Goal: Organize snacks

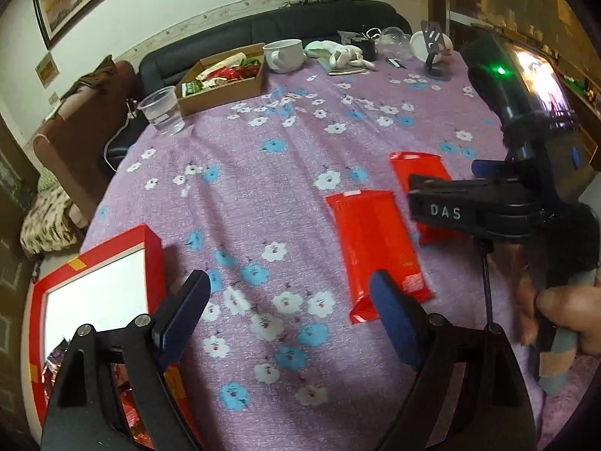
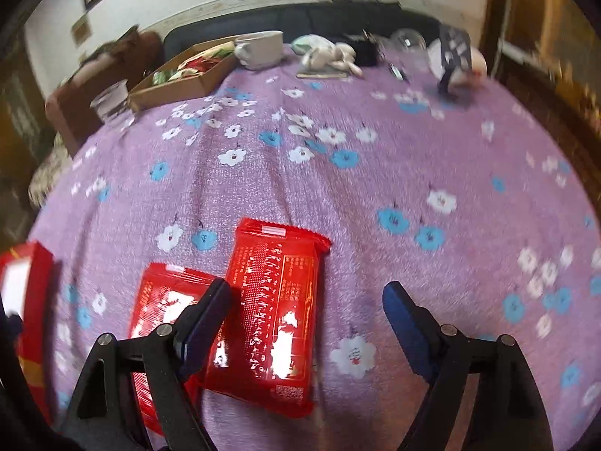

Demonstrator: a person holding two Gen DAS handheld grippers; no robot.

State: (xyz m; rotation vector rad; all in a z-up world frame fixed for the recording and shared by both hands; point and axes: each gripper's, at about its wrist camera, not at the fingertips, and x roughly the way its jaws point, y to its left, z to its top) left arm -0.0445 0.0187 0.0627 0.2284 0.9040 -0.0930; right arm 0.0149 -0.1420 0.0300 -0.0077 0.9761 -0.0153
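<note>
Both jaws wide and empty, two red snack packets (image 2: 270,315) overlapping, red box (image 1: 94,293) at table edge, open cloth (image 2: 413,173) beyond

— Where do the two red foil snack packets sit?
— Side by side on the purple flowered surface (image 2: 375,188): one (image 2: 272,312) right of the other (image 2: 157,300).
— And the red cardboard box (image 1: 94,285)?
— Left of both, at the surface's edge; the brown cardboard tray (image 1: 221,86) lies far behind.

Bright daylight, fisheye-warped edges; right view motion-blurred (packets glare).
</note>
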